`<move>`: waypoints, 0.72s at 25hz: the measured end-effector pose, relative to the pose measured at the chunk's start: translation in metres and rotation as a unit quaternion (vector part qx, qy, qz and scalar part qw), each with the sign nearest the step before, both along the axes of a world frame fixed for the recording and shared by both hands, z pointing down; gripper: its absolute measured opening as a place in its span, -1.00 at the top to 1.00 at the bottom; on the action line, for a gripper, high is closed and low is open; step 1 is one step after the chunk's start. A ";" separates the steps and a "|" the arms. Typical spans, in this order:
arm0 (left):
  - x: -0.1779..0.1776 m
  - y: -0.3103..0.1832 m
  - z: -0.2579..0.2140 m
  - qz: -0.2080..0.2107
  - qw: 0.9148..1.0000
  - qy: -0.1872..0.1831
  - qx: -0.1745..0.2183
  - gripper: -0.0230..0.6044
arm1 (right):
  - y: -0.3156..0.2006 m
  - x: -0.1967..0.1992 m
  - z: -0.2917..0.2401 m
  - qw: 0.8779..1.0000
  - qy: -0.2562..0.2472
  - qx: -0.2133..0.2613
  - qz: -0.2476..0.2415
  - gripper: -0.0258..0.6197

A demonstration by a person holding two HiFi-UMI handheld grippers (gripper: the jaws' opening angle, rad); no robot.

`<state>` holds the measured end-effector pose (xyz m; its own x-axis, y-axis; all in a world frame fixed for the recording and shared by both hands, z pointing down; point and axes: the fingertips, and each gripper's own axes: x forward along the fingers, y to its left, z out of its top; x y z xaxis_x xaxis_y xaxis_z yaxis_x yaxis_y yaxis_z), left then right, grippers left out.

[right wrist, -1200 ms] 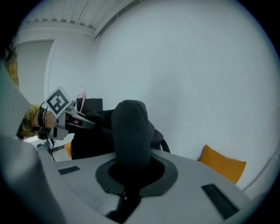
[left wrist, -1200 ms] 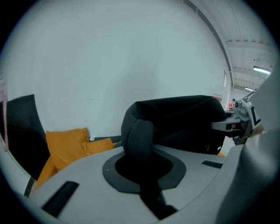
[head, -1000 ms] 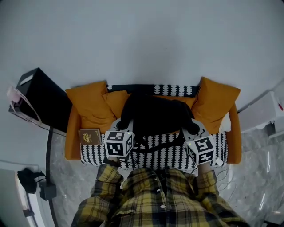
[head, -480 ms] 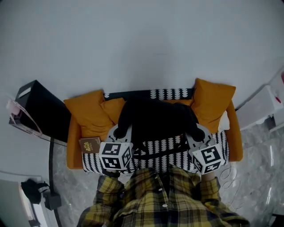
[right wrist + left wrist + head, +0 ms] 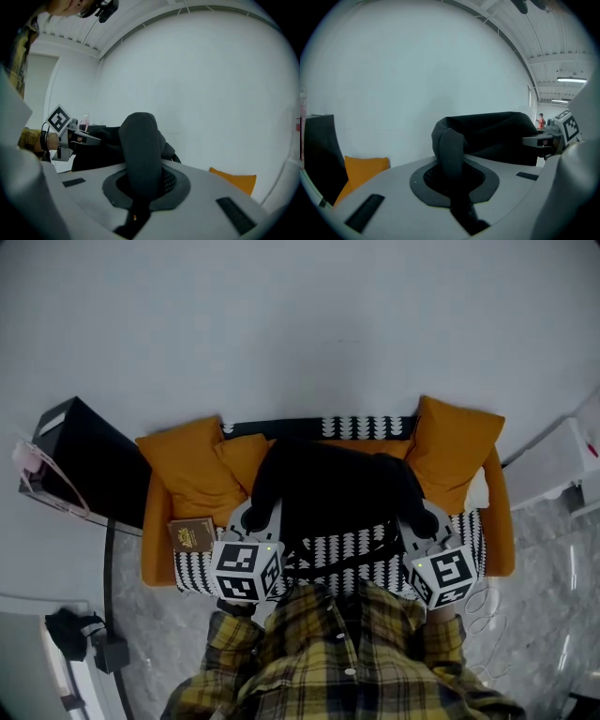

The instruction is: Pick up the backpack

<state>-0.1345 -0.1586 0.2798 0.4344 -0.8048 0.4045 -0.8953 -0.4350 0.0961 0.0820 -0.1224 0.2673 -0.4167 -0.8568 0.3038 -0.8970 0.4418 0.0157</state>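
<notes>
White wall (image 5: 309, 324) backs an orange sofa (image 5: 150, 540) in the head view. The black backpack (image 5: 333, 488) is stretched between the left gripper (image 5: 255, 514) and right gripper (image 5: 424, 519), over the patterned seat (image 5: 361, 554). In the left gripper view, the jaws are clamped on a dark fold (image 5: 451, 145) of the pack. In the right gripper view, the jaws are pinched on a padded strap (image 5: 139, 140). A good lift probably means raising both hands evenly, keeping both grips firm so neither piece slips.
</notes>
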 end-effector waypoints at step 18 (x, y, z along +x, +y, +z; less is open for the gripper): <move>-0.005 0.006 0.000 -0.017 1.000 0.012 -0.003 0.80 | 0.000 -0.005 -0.001 1.000 -0.007 -0.003 -0.001 0.83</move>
